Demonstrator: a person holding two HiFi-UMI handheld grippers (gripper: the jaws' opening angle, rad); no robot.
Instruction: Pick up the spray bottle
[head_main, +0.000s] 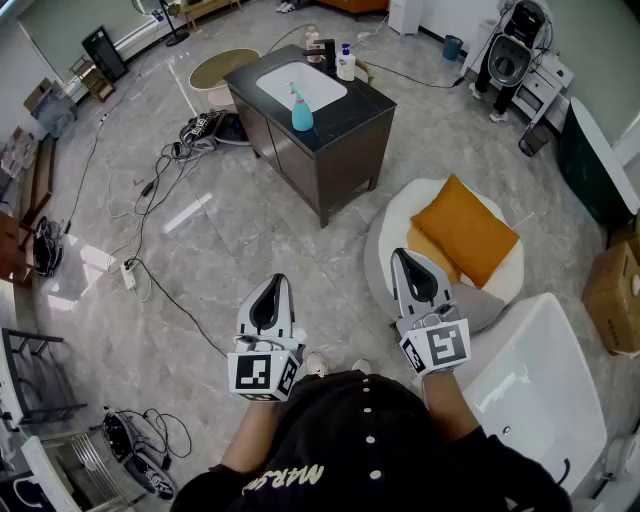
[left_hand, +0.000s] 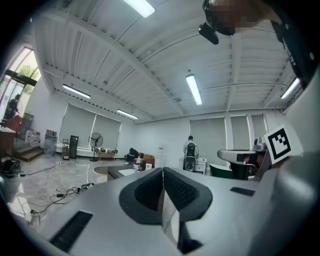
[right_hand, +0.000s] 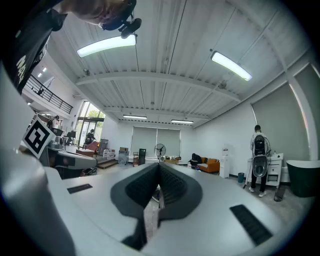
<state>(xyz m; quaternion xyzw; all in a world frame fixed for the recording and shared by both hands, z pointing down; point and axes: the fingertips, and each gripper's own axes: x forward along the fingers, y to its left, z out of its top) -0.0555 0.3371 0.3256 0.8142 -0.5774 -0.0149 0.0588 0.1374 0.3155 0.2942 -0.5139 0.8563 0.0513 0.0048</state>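
A light blue spray bottle (head_main: 301, 110) stands upright on the dark vanity cabinet (head_main: 355, 125), at the near edge of its white sink basin (head_main: 300, 86). Both grippers are held low, close to the person's body and far from the cabinet. My left gripper (head_main: 270, 288) is shut with nothing in it, its jaws meeting at the tips (left_hand: 163, 170). My right gripper (head_main: 407, 257) is also shut and empty, jaws pressed together (right_hand: 159, 166). In the left gripper view the cabinet (left_hand: 117, 171) shows small and distant beyond the jaws. The bottle cannot be made out there.
A white soap dispenser (head_main: 346, 64) and small items sit at the cabinet's far end. Cables (head_main: 150, 190) trail over the grey marble floor at left. A round white seat with an orange cushion (head_main: 464, 230) and a white bathtub (head_main: 540, 385) lie at right. A person (right_hand: 259, 160) stands far right.
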